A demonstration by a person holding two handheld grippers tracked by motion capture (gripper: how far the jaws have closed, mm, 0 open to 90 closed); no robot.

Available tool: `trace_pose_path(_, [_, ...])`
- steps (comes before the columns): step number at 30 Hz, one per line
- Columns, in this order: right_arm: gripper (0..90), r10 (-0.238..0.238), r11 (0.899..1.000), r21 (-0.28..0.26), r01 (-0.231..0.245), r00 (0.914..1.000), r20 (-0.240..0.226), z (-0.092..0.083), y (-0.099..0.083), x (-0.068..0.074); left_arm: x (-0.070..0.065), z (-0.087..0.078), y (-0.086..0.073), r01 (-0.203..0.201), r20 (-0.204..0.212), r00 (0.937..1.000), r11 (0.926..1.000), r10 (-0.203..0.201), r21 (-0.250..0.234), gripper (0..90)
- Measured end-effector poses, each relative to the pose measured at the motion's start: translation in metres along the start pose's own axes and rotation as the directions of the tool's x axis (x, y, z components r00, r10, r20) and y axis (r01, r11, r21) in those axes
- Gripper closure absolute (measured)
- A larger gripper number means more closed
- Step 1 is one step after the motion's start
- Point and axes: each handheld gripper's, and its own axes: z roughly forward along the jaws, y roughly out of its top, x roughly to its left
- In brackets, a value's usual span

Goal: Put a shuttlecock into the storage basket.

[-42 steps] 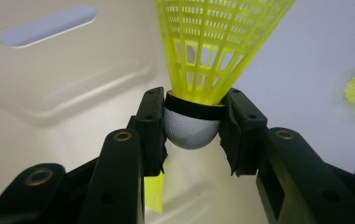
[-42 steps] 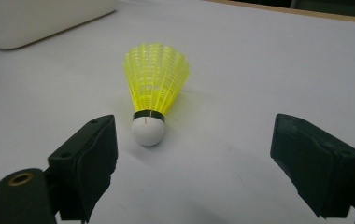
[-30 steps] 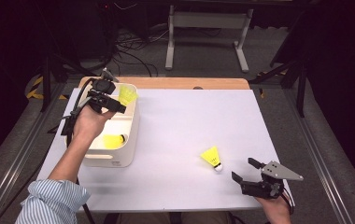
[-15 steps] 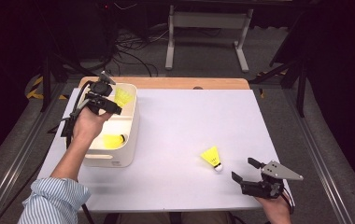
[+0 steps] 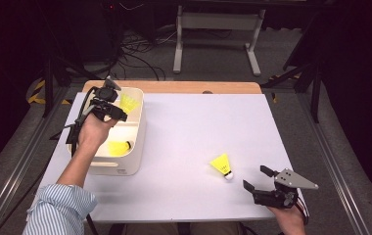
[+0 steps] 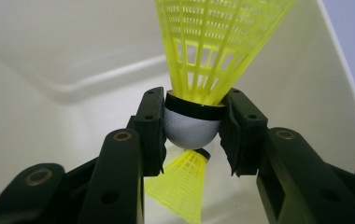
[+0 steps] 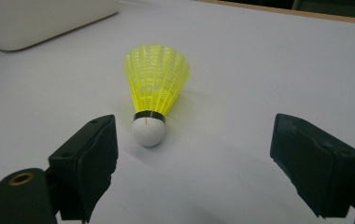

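Meanwhile, left gripper [image 6: 192,128] clamps a shuttlecock [image 6: 215,51] over the bin [image 5: 137,147] (right gripper [image 7: 192,158] gapes); early release risks a bounce-out.

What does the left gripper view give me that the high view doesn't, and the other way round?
Left gripper view: the pads press on the white cork of the held shuttlecock, and a second shuttlecock lies below it in the bin.

High view: a third shuttlecock lies on the table, just ahead of the open right gripper.

Both: the left gripper holds its shuttlecock over the bin.
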Motion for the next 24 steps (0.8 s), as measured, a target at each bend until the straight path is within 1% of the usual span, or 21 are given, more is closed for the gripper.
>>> trace_pose_path(5, [15.9, 0.001, 1.000, 0.003, -0.001, 1.0000, -0.002, 0.000, 0.000, 0.000, 0.002, 0.003, 0.000, 0.005, -0.001, 1.0000, 0.9999, -0.005, 0.010, 63.4])
trace_pose_path(7, [15.9, -0.001, 1.000, 0.001, 0.001, 1.0000, -0.001, 0.000, 0.000, 0.000, 0.003, 0.004, 0.000, 0.014, -0.001, 0.9999, 0.9999, -0.014, 0.008, 63.4])
trace_pose_path(14, [15.9, 0.000, 1.000, 0.001, 0.000, 1.0000, -0.001, 0.000, 0.000, 0.000, 0.006, 0.008, -0.001, 0.021, -0.006, 0.9998, 0.9997, -0.021, 0.012, 63.4])
trace_pose_path(24, [15.8, 0.002, 1.000, 0.004, -0.002, 1.0000, -0.002, 0.000, 0.000, 0.000, 0.012, 0.020, -0.002, 0.040, -0.009, 0.9992, 0.9986, -0.040, 0.035, 63.3])
